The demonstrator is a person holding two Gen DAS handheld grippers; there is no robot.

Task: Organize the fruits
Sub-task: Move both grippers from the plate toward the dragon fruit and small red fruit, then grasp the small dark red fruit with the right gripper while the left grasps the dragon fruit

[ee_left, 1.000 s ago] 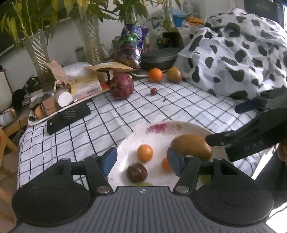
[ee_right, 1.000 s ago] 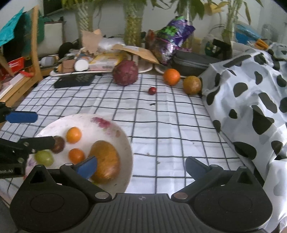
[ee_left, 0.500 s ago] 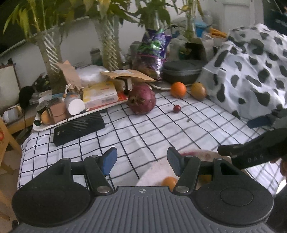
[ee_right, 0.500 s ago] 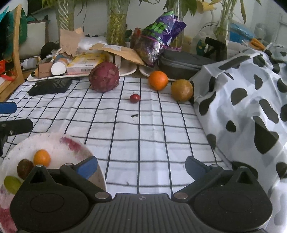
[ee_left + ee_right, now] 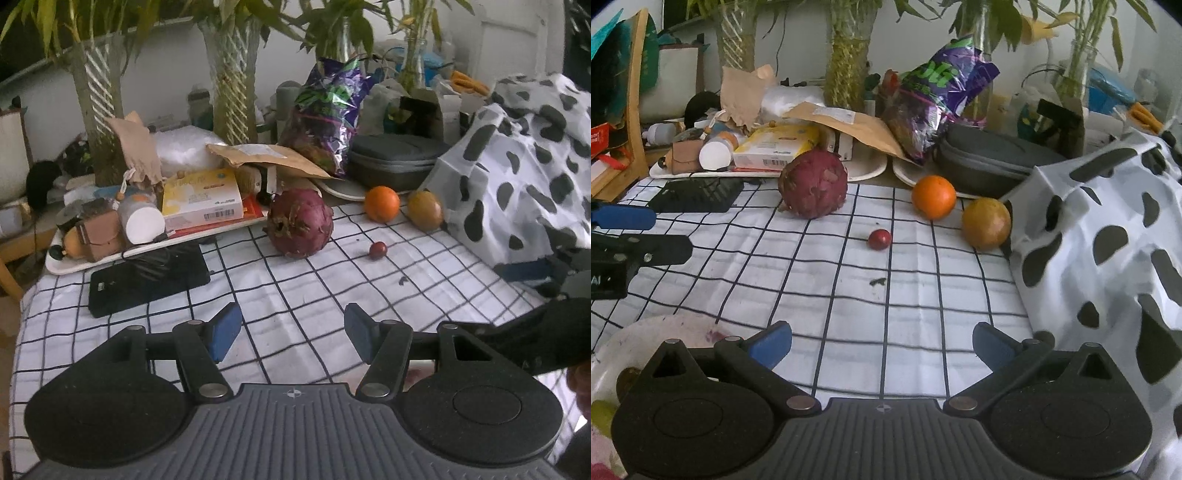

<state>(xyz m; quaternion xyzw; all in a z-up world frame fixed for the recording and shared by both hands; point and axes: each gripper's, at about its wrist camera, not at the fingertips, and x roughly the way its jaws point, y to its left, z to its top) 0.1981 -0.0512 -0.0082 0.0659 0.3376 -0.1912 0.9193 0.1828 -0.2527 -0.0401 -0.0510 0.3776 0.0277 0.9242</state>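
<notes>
Left gripper [image 5: 291,334]: half open, empty.
Right gripper [image 5: 882,345]: wide open, empty.
Fruit: orange [image 5: 933,197], brown fruit [image 5: 986,223] and small red fruit [image 5: 879,239] right of the big purple fruit [image 5: 812,185].
Advice: likely straddle one fruit fully, then squeeze gently.
Surface: checked cloth [image 5: 849,280]; clutter behind the purple fruit.
Plate [image 5: 613,347]: nearest, left.
</notes>
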